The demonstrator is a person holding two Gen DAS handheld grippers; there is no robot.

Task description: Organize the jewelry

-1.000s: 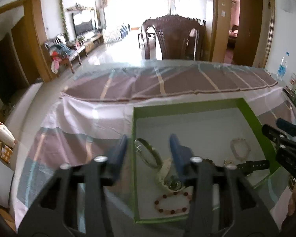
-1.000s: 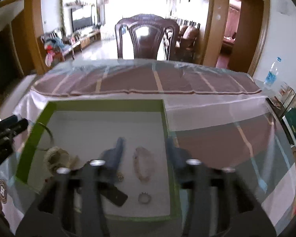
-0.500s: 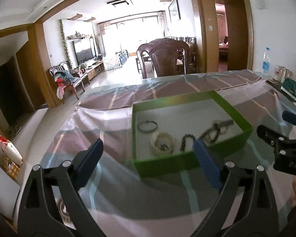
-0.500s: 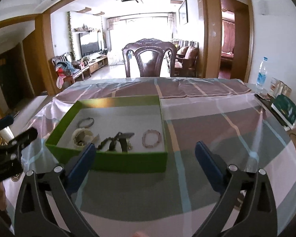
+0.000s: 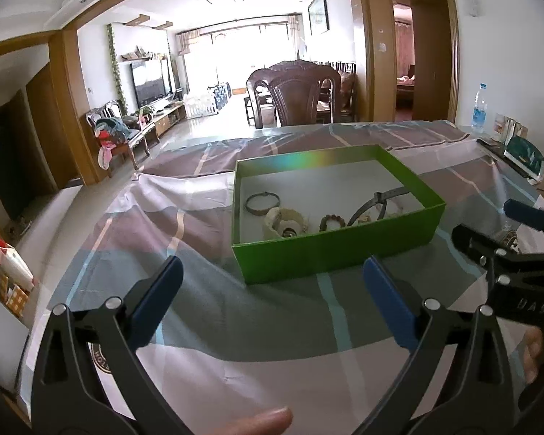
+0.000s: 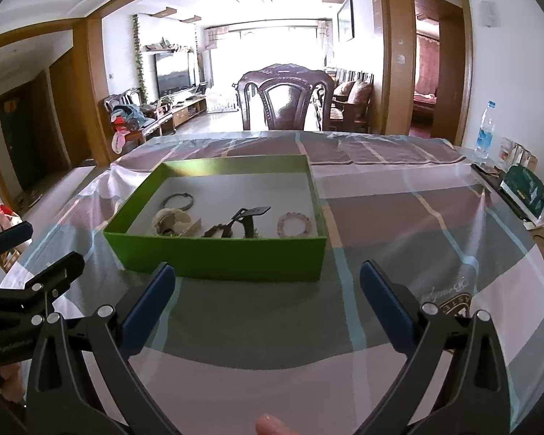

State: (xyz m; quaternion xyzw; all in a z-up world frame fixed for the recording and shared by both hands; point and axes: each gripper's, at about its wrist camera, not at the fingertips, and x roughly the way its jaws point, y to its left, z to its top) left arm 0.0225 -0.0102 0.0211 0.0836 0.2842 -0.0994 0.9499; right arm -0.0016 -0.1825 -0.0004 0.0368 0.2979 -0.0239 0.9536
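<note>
An open green box [image 5: 337,250] sits on the striped tablecloth. It holds a metal bangle [image 5: 262,203], a cream bracelet [image 5: 283,222], a brown bead bracelet [image 5: 332,222] and a black watch strap [image 5: 377,199]. The right wrist view also shows a pink bead bracelet [image 6: 295,224] at the box's right end. My left gripper [image 5: 272,266] hangs before the box's front wall, its jaws opening, nothing between them. My right gripper [image 6: 267,270] stands open and empty in front of the box [image 6: 221,257]. Each gripper shows at the edge of the other's view: the right gripper [image 5: 489,219], the left gripper [image 6: 47,246].
A dark wooden chair [image 6: 283,101] stands behind the table's far edge. A water bottle [image 6: 484,134] and a green packet [image 6: 526,192] sit at the table's right side. A fingertip [image 5: 264,420] shows at the bottom edge.
Both grippers have drawn back out of the box toward the table's near side and opened wide. The jewelry they hung over now lies in the box, apart from them.
</note>
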